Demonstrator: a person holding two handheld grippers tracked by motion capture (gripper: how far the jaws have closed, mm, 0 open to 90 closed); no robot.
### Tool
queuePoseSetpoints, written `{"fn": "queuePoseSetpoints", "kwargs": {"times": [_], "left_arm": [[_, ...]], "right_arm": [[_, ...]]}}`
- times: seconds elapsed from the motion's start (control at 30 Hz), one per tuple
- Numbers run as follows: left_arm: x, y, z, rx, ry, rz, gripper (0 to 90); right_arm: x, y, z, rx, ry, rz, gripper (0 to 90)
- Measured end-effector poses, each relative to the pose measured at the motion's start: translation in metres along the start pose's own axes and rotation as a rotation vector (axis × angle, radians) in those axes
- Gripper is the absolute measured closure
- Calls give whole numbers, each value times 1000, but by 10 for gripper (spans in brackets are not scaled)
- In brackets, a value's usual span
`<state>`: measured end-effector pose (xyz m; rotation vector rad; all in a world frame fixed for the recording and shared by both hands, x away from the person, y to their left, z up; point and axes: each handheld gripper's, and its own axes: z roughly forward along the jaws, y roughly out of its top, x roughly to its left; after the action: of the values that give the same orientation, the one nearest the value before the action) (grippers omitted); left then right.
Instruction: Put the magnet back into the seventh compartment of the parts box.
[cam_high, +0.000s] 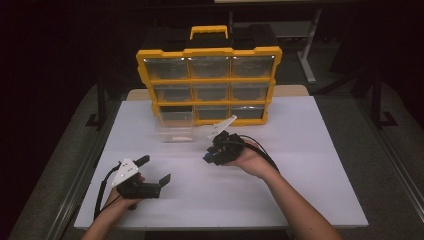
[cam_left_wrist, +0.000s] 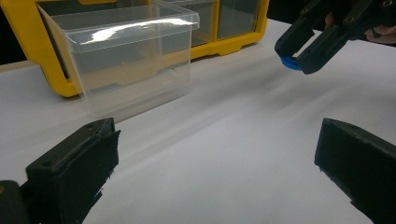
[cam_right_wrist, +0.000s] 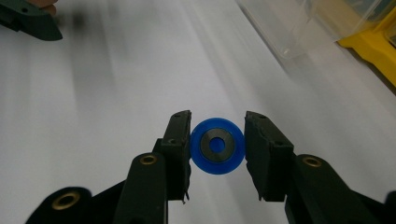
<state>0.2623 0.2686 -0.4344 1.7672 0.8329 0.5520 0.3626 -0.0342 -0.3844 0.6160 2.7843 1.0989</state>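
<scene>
R gripper (cam_right_wrist: 217, 148) pinches blue disc (cam_right_wrist: 217, 145), dark hub, over bare table (cam_high: 310, 165); clear bin (cam_left_wrist: 126, 60) nearby. L gripper (cam_left_wrist: 215, 172) jaws spread wide.

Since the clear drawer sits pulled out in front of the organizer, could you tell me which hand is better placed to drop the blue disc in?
Right: its tool already grips the blue disc; the left tool is open, holding nothing.

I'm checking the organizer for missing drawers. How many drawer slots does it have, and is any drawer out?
9 slots, three rows of three in the organizer. Eight hold drawers; the bottom-left slot looks empty. Its clear drawer sits on the table just in front of that slot.
</scene>
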Motion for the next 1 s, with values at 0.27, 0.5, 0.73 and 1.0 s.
{"fn": "queuePoseSetpoints", "kwargs": {"times": [0.27,0.5,0.73,1.0], "left_arm": [[0,0,0,2,-1,4,0],[0,0,0,2,-1,4,0],[0,0,0,3,-2,4,0],[0,0,0,5,-1,7,0]], "right_arm": [[-2,6,-1,-6,-4,6,609],[-4,13,-3,-13,-4,8,610],[-7,18,-3,-22,-7,-1,609],[-11,26,-3,-36,-10,6,610]]}}
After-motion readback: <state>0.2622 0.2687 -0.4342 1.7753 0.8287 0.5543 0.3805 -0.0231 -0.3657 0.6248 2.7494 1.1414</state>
